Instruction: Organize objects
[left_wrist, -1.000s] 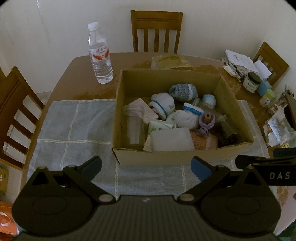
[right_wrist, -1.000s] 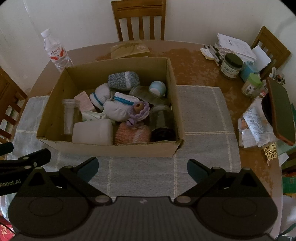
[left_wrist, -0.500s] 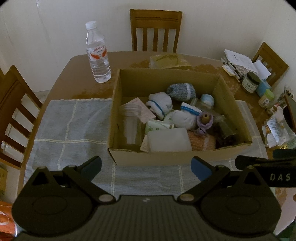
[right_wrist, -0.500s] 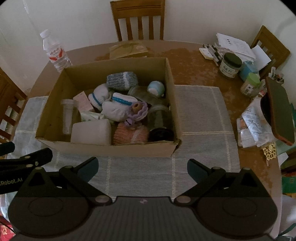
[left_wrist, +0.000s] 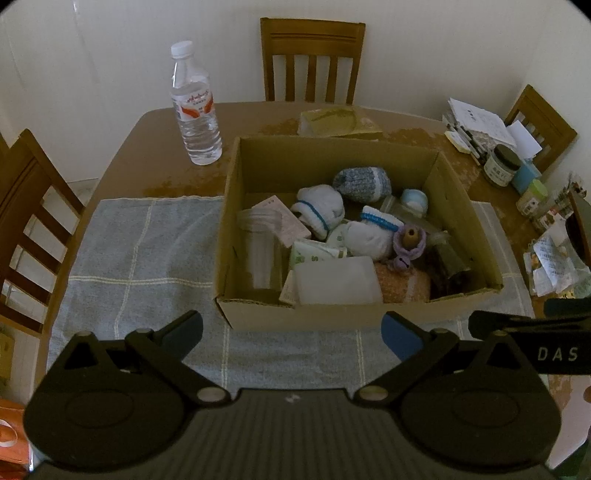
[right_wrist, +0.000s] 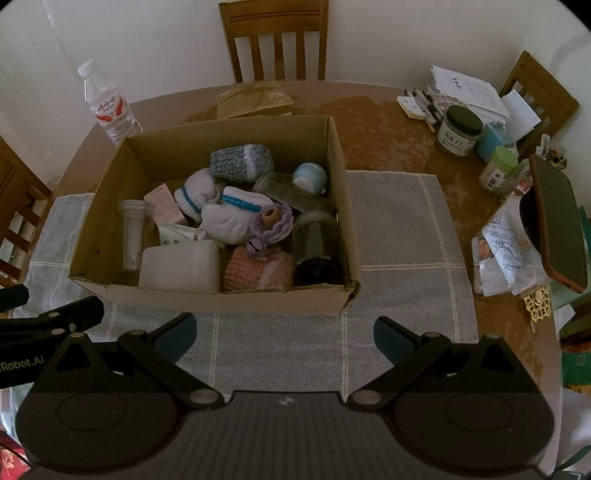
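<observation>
Cardboard box holds the jumble; both claws empty

Cardboard box (left_wrist: 354, 314) sits mid-frame on the grey cloth (left_wrist: 147, 258). Left gripper (left_wrist: 291, 328) and right gripper (right_wrist: 284, 328) hover before it, spread wide, holding nothing. The scene fits either sorting about to start or packing finished. Inside: four knitted bundles, two jars, one clear tube (right_wrist: 131, 236), one white tub (right_wrist: 179, 264).

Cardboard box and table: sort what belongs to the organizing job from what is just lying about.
Job:
brown cardboard box
white rectangular plastic container
grey-blue knitted sock
clear plastic tube

Lying about:
clear water bottle
dark-lidded glass jar
white paper stack
</observation>
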